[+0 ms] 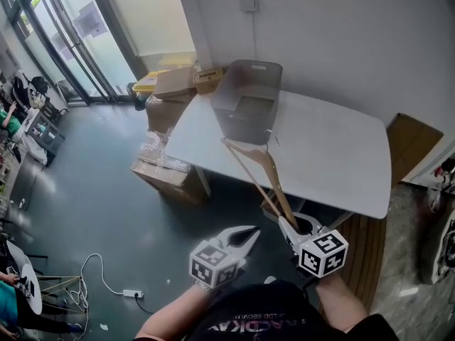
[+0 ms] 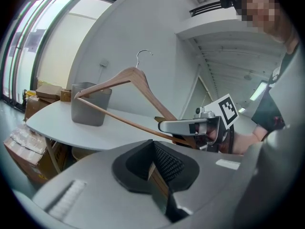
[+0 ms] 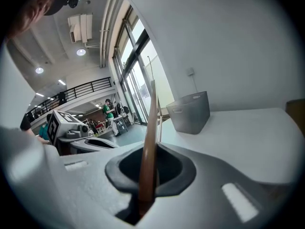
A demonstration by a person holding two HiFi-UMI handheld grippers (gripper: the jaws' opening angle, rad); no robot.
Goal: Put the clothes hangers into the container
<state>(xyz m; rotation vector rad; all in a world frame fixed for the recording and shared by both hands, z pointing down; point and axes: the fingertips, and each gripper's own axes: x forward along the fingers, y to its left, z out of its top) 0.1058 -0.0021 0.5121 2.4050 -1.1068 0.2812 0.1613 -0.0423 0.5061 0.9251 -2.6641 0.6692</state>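
A wooden clothes hanger slants up from my right gripper, which is shut on one end of it. Its metal hook hangs over the white table, just in front of the grey container at the table's far side. In the right gripper view the hanger rises straight out of the closed jaws toward the container. My left gripper hovers beside the right one, shut and empty. The left gripper view shows the hanger, the container and the right gripper.
Cardboard boxes are stacked on the floor left of the table, with plastic-wrapped packs below them. A power strip with its cable lies on the floor near left. A wall runs behind the table.
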